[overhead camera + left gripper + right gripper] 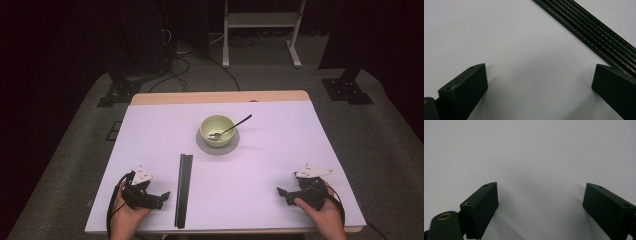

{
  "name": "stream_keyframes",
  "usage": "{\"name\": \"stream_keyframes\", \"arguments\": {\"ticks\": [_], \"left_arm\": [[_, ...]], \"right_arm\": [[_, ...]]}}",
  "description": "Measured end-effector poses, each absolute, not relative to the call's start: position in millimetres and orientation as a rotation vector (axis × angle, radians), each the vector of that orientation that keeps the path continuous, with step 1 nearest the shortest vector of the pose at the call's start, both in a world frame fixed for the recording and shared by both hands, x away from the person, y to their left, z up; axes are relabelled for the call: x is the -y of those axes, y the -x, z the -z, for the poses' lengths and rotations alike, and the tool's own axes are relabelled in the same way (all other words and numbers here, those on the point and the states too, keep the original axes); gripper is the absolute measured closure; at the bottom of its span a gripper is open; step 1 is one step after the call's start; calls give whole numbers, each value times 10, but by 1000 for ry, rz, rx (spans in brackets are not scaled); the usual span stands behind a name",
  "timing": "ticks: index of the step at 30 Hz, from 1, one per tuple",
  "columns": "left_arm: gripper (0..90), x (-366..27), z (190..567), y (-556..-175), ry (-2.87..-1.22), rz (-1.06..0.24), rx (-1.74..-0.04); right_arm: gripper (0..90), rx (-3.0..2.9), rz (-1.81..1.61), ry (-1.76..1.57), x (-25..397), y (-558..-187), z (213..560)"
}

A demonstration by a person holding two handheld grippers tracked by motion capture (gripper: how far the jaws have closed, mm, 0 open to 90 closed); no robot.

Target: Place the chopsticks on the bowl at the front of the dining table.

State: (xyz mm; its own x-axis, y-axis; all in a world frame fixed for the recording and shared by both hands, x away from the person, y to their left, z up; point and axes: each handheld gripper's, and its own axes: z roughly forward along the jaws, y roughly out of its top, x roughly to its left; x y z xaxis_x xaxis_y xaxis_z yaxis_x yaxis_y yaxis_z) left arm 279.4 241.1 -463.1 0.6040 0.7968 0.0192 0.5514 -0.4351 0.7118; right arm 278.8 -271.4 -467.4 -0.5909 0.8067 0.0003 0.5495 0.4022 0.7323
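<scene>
On the white worktop (260,165) we rest both claws agape, left claw (162,196) to reach next for the black slatted strip (183,190).

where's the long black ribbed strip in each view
High view: the long black ribbed strip lies lengthwise on the white table, left of centre, just right of the left gripper.
Left gripper view: it runs diagonally from top centre to the right edge, passing behind the right-hand jaw.
Right gripper view: the right gripper, jaws wide apart, looks on bare white tabletop; no strip there.
Shared landmark: the white table surface.
</scene>
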Motion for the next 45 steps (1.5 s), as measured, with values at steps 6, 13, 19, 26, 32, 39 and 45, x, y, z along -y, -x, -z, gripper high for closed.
{"name": "stream_keyframes", "arguments": {"ticks": [6,13,19,26,32,39,45], "left_arm": [[0,-2402,4624,-2798,-2147,-468,-1071],[0,-2366,4613,-2815,-2156,-456,-1056],[0,-2370,4590,-2836,-2149,-455,-1059],[0,-2355,4532,-2876,-2137,-463,-1070],[0,-2337,4520,-2904,-2141,-466,-1062],[0,-2330,4483,-2952,-2138,-474,-1058],[0,-2323,4458,-2996,-2136,-475,-1056]], "right_arm": [[114,-2310,-1007,-1172,2714,-2788,4674],[114,-2309,-1007,-1172,2714,-2787,4674],[114,-2310,-1007,-1172,2713,-2788,4674],[114,-2310,-1007,-1172,2714,-2788,4674],[114,-2310,-1008,-1173,2714,-2789,4674],[114,-2310,-1008,-1175,2715,-2790,4674],[114,-2311,-1008,-1176,2715,-2791,4674]]}}
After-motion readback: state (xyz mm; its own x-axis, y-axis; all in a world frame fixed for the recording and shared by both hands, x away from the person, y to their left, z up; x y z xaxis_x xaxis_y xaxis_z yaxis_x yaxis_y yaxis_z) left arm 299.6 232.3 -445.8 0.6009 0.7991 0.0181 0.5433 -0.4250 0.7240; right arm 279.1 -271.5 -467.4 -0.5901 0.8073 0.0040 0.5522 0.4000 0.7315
